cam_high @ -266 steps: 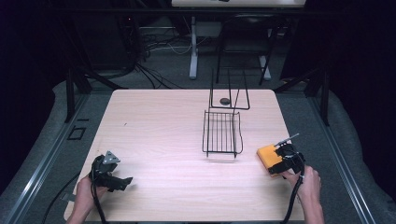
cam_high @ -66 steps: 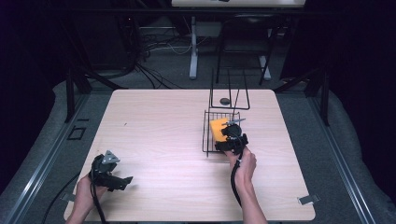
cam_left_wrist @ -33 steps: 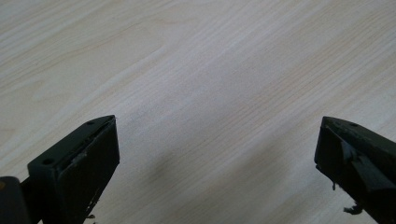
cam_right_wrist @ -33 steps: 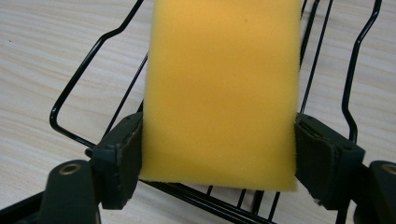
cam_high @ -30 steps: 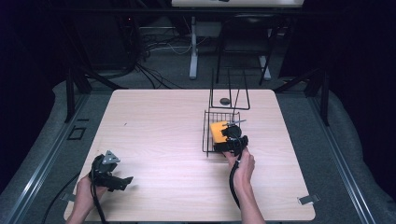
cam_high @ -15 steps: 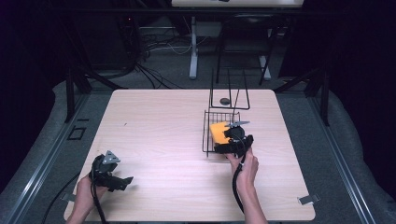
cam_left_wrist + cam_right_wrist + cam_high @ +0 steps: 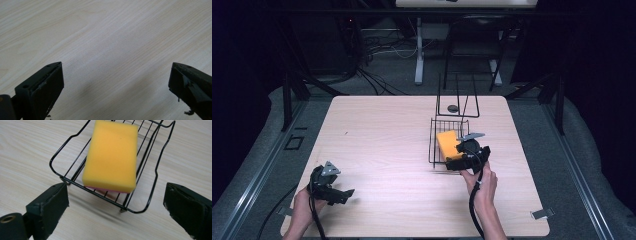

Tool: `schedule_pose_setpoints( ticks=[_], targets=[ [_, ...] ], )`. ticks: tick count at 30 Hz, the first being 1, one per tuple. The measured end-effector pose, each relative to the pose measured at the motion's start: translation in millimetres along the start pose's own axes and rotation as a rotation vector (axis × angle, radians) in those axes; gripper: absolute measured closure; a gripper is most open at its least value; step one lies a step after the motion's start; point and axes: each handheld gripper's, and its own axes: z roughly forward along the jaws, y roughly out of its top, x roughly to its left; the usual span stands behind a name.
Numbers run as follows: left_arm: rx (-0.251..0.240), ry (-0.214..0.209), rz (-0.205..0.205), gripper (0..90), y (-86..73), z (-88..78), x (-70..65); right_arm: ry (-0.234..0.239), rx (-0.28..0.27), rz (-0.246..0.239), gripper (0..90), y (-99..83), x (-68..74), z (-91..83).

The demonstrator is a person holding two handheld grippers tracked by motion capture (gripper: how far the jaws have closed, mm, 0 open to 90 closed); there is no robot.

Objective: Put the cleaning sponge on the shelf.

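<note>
Since half a second ago the right gripper [image 7: 464,159] has let go of the yellow sponge [image 7: 447,144] and drawn back a little toward the person, and its jaws now stand wide apart with nothing between them. Nine seconds ago the sponge was still pinched in that gripper near the right edge of the table [image 7: 382,135]; now it lies inside the black wire rack [image 7: 433,150].

Nearest to the person, at the front left corner of the table, the left hand [image 7: 302,210] holds the left gripper [image 7: 343,194] low over the wood, in the same place as in all earlier moments. In the left gripper view its jaws are spread wide over bare pale wood.

A little further on, the right hand [image 7: 482,182] holds the right gripper just at the near side of the rack. In the right gripper view the sponge [image 7: 112,155] rests flat on the wires of the rack [image 7: 160,157], a thin pink layer showing under its near edge, and both jaws are clear of it.

Beyond the rack stands a tall black wire frame [image 7: 457,97], and a small dark round thing [image 7: 453,108] lies on the table at its foot.
</note>
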Motion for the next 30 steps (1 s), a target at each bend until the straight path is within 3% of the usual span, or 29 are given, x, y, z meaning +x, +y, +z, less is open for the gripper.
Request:
schedule_pose_setpoints(
  ticks=[13,22,30],
  targets=[
    [0.002,0.000,-0.001,0.1,0.1,0.4,-1.1,0.014,-0.001,-0.007,2.1,-11.2,-20.2,-33.4],
    [0.002,0.000,-0.001,0.1,0.3,0.8,-1.3,0.022,-0.014,-0.013,1.9,-32.5,-33.3,-63.9],
    [0.002,0.000,0.000,0.1,0.3,0.7,-1.4,0.030,-0.001,0.009,1.7,-58.1,-43.6,-78.6]
  ],
)
